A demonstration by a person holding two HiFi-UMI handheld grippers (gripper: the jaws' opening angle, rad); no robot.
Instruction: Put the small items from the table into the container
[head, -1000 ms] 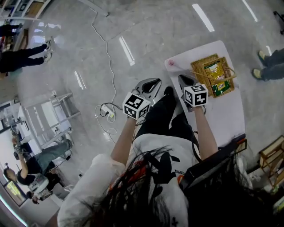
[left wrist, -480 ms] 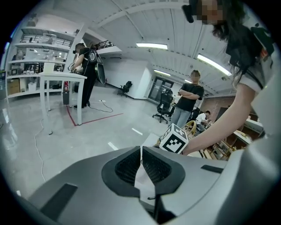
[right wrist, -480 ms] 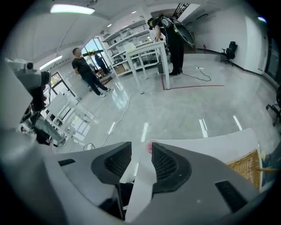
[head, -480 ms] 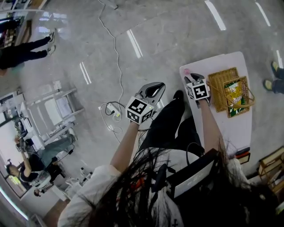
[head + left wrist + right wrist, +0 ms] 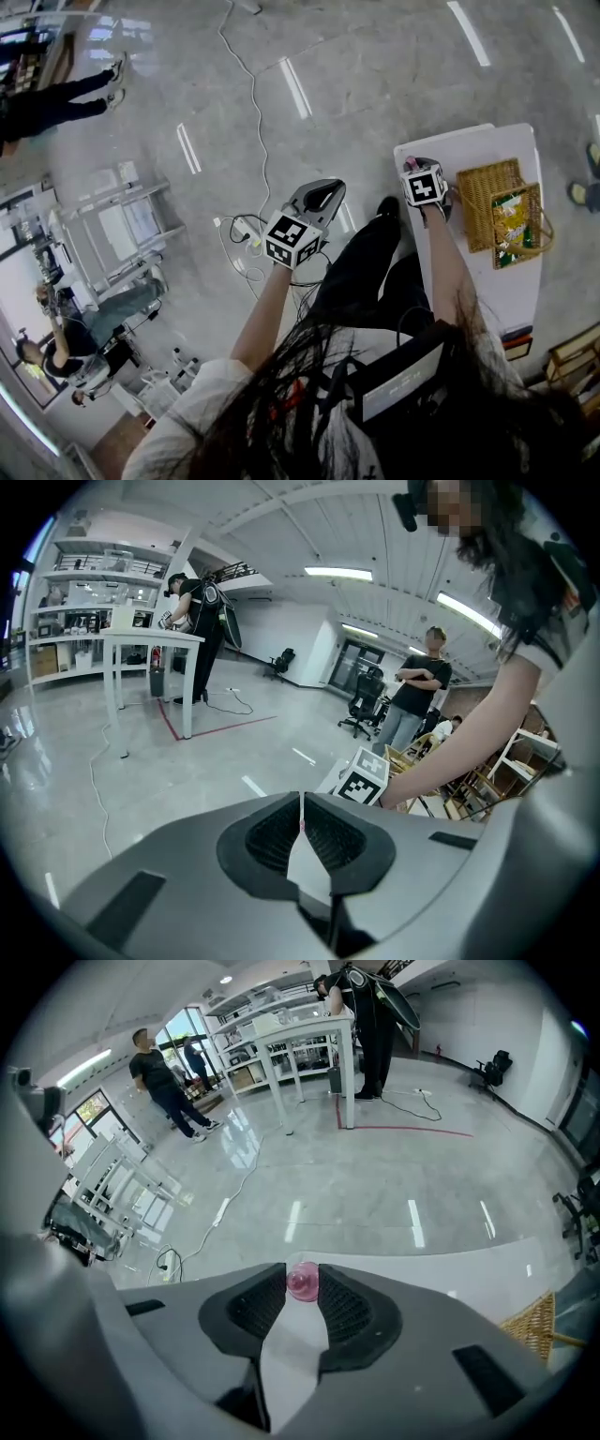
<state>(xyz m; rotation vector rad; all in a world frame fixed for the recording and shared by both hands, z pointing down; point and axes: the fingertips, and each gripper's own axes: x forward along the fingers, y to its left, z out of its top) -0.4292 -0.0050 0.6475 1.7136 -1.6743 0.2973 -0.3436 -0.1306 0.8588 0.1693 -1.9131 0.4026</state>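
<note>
Head view: the right gripper [image 5: 415, 166] points down at the far corner of the white table [image 5: 497, 281]. A wicker basket [image 5: 483, 192] holding a green packet [image 5: 514, 225] stands near its right side. The left gripper [image 5: 322, 190] is off the table, over a glossy grey floor [image 5: 375, 75] with a white cable [image 5: 251, 103] ahead of it.

Left gripper view: jaws pressed together, nothing between them.

Right gripper view: jaws closing on a pink ball [image 5: 302, 1281], which fills the gap at their tips.

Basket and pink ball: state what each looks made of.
The basket looks like woven wicker or rattan, tan and matte, judging by its crossing strands. The pink ball looks like translucent glossy plastic, possibly glass: it carries bright highlights and lets light through.
</note>
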